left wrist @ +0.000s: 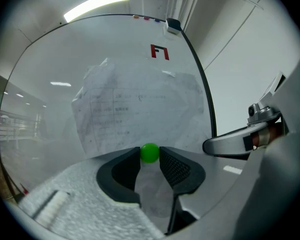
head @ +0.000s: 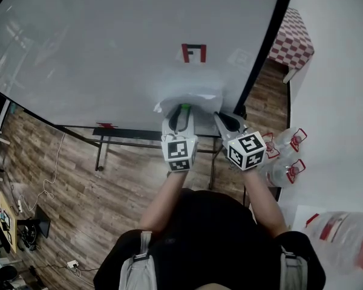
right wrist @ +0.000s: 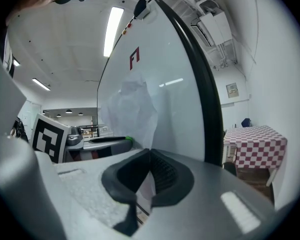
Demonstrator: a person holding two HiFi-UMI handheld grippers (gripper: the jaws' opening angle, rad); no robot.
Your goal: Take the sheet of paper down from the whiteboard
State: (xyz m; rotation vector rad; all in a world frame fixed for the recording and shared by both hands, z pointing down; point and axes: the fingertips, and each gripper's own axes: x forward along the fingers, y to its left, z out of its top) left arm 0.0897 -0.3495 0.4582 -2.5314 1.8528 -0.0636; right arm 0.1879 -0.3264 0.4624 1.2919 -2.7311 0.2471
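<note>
While left gripper (head: pixel 183 111) pinches one magnet (left wrist: pixel 149 153), right gripper (right wrist: pixel 149 156), one sheet (left wrist: pixel 140 109)

The whiteboard (head: pixel 97 59) stops us straight ahead. Its black frame (head: pixel 267 47) down the right edge, with the wall (head: pixel 339 83) just beyond and water bottles (head: pixel 282 145) on the floor (head: pixel 66 180) below, shuts that side. Leftward we have room: past the sheet of paper (head: pixel 187 95) the board's face is bare, and the floor beneath its bottom edge lies mostly open.
</note>
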